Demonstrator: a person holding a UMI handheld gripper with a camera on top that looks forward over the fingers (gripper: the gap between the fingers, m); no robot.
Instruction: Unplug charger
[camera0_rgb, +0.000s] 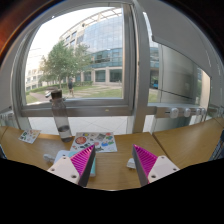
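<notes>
The tool (113, 163) sits at the lower centre of the frame, its 2 pink pads spread apart with nothing between them; no charger can be made out for certain. The likeliest candidate is 1 dark upright object (59, 110) at centre left, standing on the wooden tabletop (190, 142) beyond and left of the fingers, its long axis vertical; 1 window (85, 55) fills the upper frame.

The colourful item (96, 141) on the wooden table (190, 140) just beyond the gripper (115, 160) is too small to identify. The left finger (78, 163) hides part of a light object behind it. No charger can be made out.
</notes>
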